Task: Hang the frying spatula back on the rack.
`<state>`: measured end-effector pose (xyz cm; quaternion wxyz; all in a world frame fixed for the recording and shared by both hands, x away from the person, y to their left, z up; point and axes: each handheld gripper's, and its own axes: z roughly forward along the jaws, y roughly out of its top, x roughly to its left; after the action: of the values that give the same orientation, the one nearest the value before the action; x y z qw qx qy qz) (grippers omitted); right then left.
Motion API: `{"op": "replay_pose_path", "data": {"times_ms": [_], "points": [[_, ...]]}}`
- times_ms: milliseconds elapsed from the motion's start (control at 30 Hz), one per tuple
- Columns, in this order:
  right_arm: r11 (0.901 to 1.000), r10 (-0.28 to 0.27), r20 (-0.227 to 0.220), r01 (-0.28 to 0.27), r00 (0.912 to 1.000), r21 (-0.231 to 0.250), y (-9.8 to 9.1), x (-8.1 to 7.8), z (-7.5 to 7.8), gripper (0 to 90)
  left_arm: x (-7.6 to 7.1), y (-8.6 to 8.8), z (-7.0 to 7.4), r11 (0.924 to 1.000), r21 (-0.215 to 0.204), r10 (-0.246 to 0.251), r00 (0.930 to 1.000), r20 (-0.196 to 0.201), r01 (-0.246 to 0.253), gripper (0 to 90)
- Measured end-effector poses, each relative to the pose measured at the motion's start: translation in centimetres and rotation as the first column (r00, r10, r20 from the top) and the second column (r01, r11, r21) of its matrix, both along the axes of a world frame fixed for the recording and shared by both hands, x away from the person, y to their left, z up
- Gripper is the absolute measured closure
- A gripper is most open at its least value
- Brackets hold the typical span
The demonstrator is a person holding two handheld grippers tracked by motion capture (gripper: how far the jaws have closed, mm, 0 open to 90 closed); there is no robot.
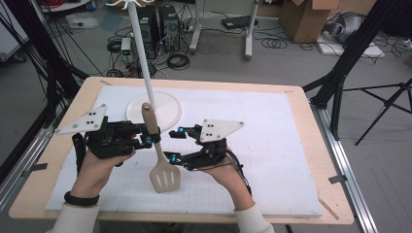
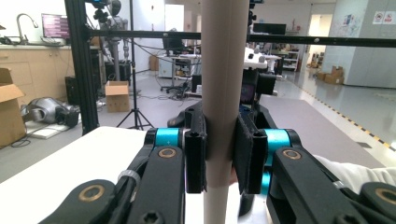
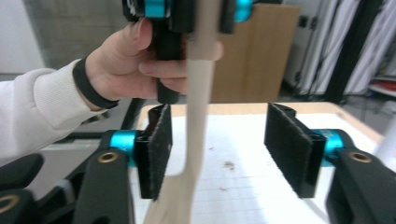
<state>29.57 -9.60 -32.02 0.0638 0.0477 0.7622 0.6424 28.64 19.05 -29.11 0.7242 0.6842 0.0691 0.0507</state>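
A beige slotted spatula (image 1: 164,177) stands nearly upright above the white mat, blade down and handle up. My left gripper (image 1: 150,140) comes in from the left and is shut on its handle; in the left gripper view both pads of that gripper (image 2: 219,154) press on the round handle (image 2: 223,70). My right gripper (image 1: 174,144) comes in from the right with its jaws open around the spatula's thin neck. In the right gripper view the neck (image 3: 198,135) runs close by the left pad of the right gripper (image 3: 224,149), and the right pad stands well apart from it.
A white stand with a round flat base (image 1: 170,112) and a thin tilted pole (image 1: 143,58) sits at the back of the white mat (image 1: 272,145). The mat covers most of the wooden table (image 1: 301,97). Black frame legs and cables stand beyond the table.
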Motion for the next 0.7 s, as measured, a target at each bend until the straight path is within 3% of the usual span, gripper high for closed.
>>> {"op": "replay_pose_path", "data": {"times_ms": [167, 267, 333, 400, 500, 533, 567, 600, 633, 667, 700], "points": [[0.9958, -0.091, -0.008, 0.091, 0.9958, 0.009, -2.5, 0.3, -0.3, 27.6, 0.3, 0.6, 0.1, 0.9998, 0.009, 0.018, 0.9998, 0.002, -0.018, 76.0], [0.9863, -0.165, -0.005, 0.165, 0.9863, -0.01, -4.0, 0.3, -0.7, 25.0, 0.6, 0.9, 0.2, 0.9995, 0.019, 0.024, 0.9997, 0.001, -0.024, 75.9], [0.9742, -0.223, -0.003, 0.223, 0.9748, -0.035, -5.7, 0.1, -1.3, 24.9, 0.9, 1.0, 0.3, 0.9992, 0.027, 0.028, 0.9996, 0.007, -0.028, 75.9], [0.9702, -0.239, 0.002, 0.239, 0.971, -0.04, -6.1, 0.0, -1.5, 25.0, 1.1, 1.2, 0.4, 0.9988, 0.028, 0.04, 0.9991, 0.012, -0.041, 75.9], [0.9472, -0.315, 0.001, 0.314, 0.9491, -0.063, -7.9, -0.3, -2.5, 25.0, 1.4, 1.4, 0.5, 0.9987, 0.025, 0.044, 0.9989, 0.012, -0.045, 75.9], [0.927, -0.367, -0.001, 0.365, 0.9303, -0.085, -9.0, -0.4, -3.1, 25.2, 1.5, 1.4, 0.6, 0.9985, 0.021, 0.05, 0.9987, 0.009, -0.05, 75.9], [0.927, -0.367, -0.001, 0.365, 0.9303, -0.085, -9.0, -0.4, -3.1, 25.2, 1.6, 1.5, 0.6, 0.9984, 0.023, 0.051, 0.9986, 0.013, -0.052, 75.9], [0.9203, -0.383, -0.002, 0.381, 0.9239, -0.089, -9.4, -0.5, -3.4, 25.2, 1.8, 1.5, 0.6, 0.998, 0.022, 0.058, 0.9983, 0.008, -0.059, 75.9], [0.9105, -0.406, -0.004, 0.404, 0.9141, -0.09, -10.0, -0.6, -3.8, 25.2, 1.8, 1.5, 0.6, 0.9978, 0.022, 0.062, 0.9981, 0.007, -0.062, 75.9], [0.9062, -0.415, -0.012, 0.412, 0.9098, -0.095, -10.4, -0.7, -4.0, 25.2, 2.0, 1.6, 0.7, 0.9978, 0.019, 0.063, 0.998, 0.005, -0.063, 75.9], [0.8946, -0.44, -0.011, 0.437, 0.8981, -0.093, -11.1, -0.8, -4.4, 25.1, 2.0, 1.6, 0.7, 0.9977, 0.019, 0.065, 0.9979, 0.004, -0.065, 75.9]]}}
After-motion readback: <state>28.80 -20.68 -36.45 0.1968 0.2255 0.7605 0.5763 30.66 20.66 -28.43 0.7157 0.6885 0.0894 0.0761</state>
